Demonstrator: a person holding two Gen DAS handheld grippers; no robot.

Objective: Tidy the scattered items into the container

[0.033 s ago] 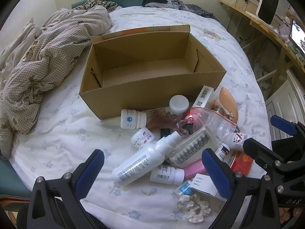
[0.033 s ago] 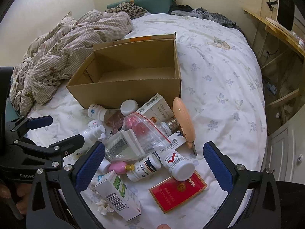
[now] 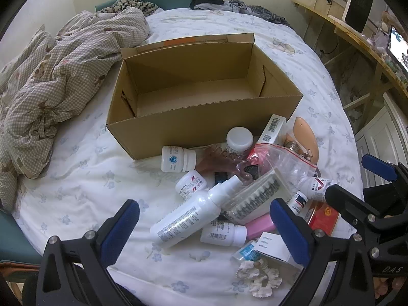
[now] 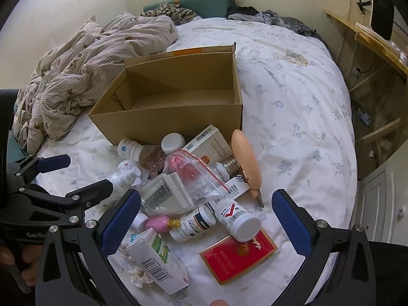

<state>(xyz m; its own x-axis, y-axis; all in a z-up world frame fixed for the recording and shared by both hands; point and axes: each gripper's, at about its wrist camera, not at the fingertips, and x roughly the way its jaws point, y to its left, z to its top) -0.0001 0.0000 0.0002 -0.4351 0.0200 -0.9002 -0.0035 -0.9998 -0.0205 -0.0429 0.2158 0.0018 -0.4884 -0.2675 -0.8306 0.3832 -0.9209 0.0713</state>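
Note:
An open, empty cardboard box (image 3: pixel 204 130) (image 4: pixel 168 125) stands on the bed. In front of it lies a pile: a white spray bottle (image 3: pixel 188 216), white pill bottles (image 3: pixel 177 158) (image 4: pixel 237 219), a clear zip bag (image 3: pixel 278 163) (image 4: pixel 193 176), a red pack (image 4: pixel 237 257), a green-and-white carton (image 4: pixel 158 262), a peach oval case (image 4: pixel 246 158) and a pink bottle (image 3: pixel 260 227). My left gripper (image 3: pixel 204 232) is open and empty above the spray bottle. My right gripper (image 4: pixel 205 221) is open and empty over the pill bottles.
A rumpled checked quilt (image 3: pixel 56 81) lies left of the box. The white floral sheet (image 4: pixel 293 102) stretches to the right. A wooden shelf (image 3: pixel 357 33) and the bed's edge are at far right. Each gripper shows in the other's view (image 3: pixel 377 204) (image 4: pixel 51 193).

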